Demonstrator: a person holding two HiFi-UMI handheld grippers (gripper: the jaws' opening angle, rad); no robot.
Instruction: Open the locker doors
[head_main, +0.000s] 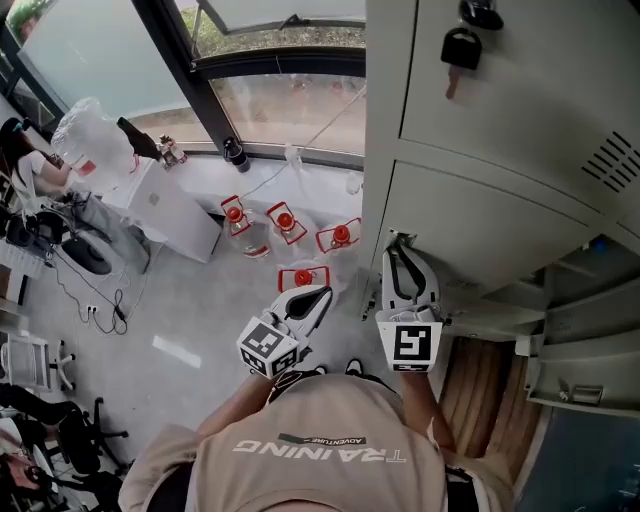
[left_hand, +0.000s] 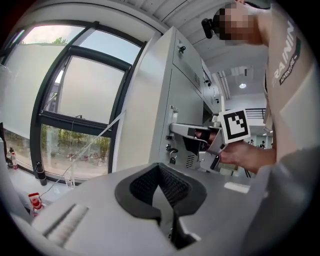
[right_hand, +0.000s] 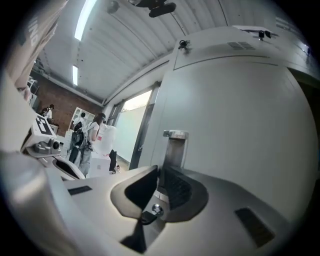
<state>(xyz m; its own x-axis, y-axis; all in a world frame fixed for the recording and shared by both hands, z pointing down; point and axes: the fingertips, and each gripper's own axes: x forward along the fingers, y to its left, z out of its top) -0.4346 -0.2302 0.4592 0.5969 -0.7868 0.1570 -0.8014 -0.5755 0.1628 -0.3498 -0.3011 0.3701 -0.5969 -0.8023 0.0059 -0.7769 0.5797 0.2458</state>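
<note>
Daylight fills the large dark-framed window (head_main: 280, 110); below it lie pale grey floor (head_main: 190, 330), a white box (head_main: 170, 205) and red-capped jugs (head_main: 285, 222).

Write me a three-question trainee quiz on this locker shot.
1. True or false: the left claw holds something.
2. How many red-capped bottles stand on the floor? A two, B four, C six.
3. Fill in: the right claw is shut on the locker door's metal ___.
Key: 1 false; 2 B; 3 latch.
</note>
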